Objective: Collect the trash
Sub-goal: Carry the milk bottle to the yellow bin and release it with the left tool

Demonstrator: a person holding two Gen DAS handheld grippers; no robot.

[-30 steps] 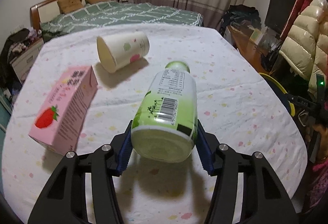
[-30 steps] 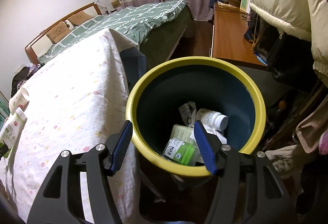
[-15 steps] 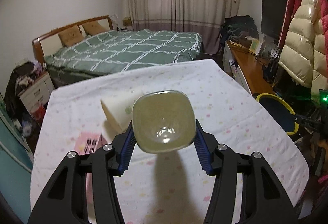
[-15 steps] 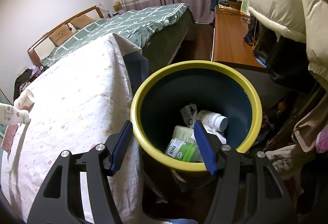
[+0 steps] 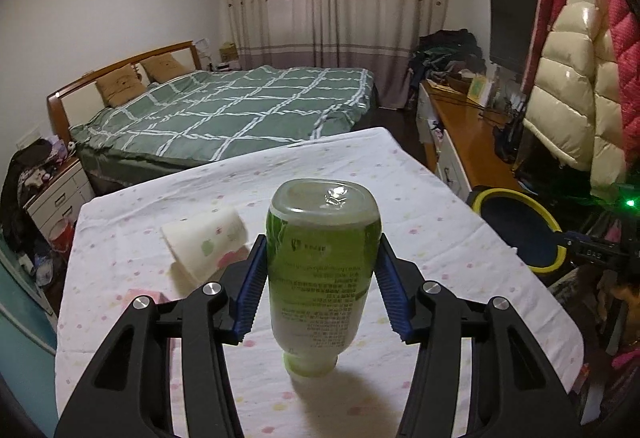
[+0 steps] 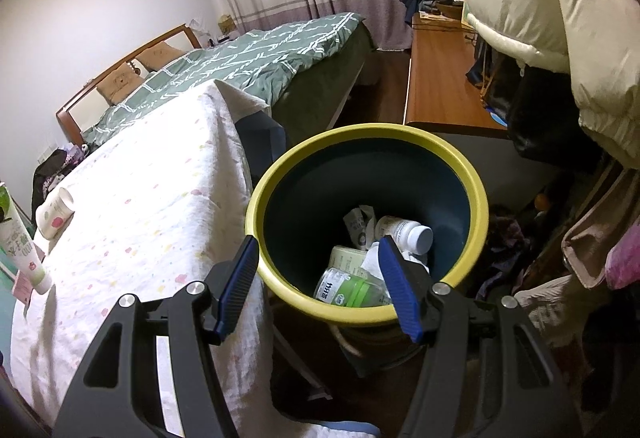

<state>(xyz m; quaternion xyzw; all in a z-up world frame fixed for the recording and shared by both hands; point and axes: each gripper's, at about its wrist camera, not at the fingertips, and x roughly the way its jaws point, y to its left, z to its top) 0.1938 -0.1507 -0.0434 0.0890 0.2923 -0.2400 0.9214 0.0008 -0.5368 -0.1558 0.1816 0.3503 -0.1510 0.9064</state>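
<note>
My left gripper (image 5: 322,250) is shut on a green plastic bottle (image 5: 320,278), pinched near its base between the blue pads. The bottle hangs upside down with its cap above the dotted white tablecloth (image 5: 400,189). A paper cup (image 5: 204,246) lies on its side behind it at the left, next to the corner of a pink carton (image 5: 144,296). My right gripper (image 6: 319,250) stands open over the near rim of a yellow-rimmed dark bin (image 6: 372,129), with nothing gripped. The right wrist view catches the held bottle (image 6: 18,238) at its far left edge.
The bin holds a white bottle (image 6: 404,234), a green-labelled bottle (image 6: 344,288) and crumpled paper. It stands beside the table's right edge (image 5: 478,199). A wooden desk (image 6: 444,77), hanging puffy coats (image 6: 540,17) and a green bed (image 5: 240,109) surround the table.
The left gripper has lifted the bottle off the table, and the bottle has swung from lying with its cap pointing away to hanging cap down. The right gripper has barely shifted.
</note>
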